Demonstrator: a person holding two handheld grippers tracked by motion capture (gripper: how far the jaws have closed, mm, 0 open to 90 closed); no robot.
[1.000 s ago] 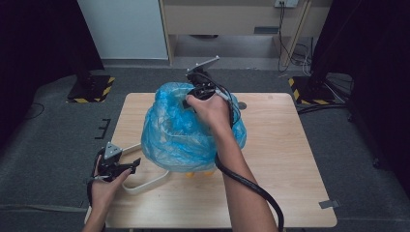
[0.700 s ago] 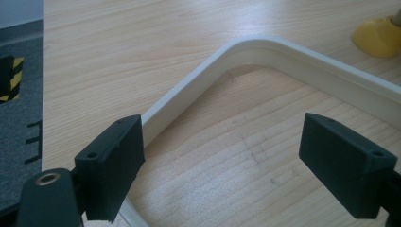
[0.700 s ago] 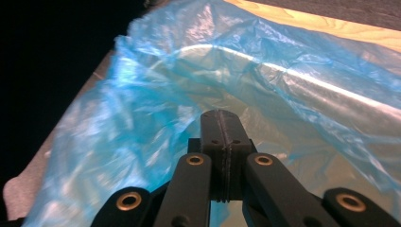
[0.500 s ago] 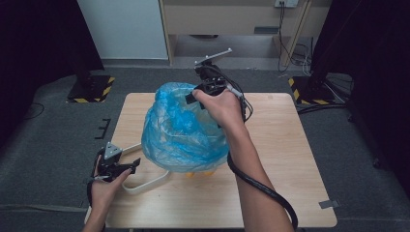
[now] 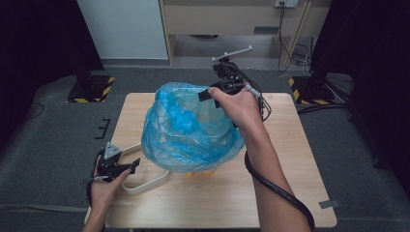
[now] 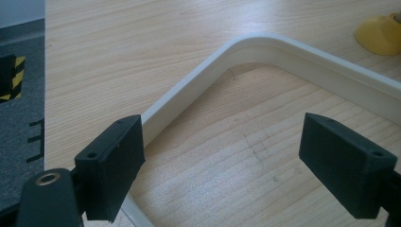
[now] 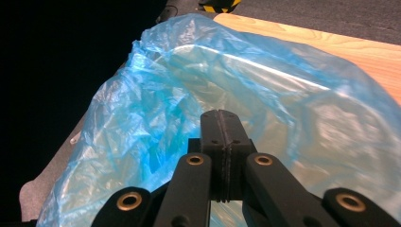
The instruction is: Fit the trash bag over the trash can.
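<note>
We clamp our right gripper (image 5: 205, 95) on the blue bag's (image 5: 188, 130) rim — our left gripper (image 5: 126, 166) gapes beside the white frame (image 6: 246, 56).

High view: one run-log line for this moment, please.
right gripper: shut on translucent blue plastic bag rim | left gripper: open over white plastic frame | wooden table

We look along our right gripper (image 7: 221, 124), its two black jaws pressed flat together. Just beyond them billows a translucent blue plastic bag (image 7: 156, 104), its rim open. Light wooden tabletop (image 7: 359, 49) shows at the upper right.
</note>
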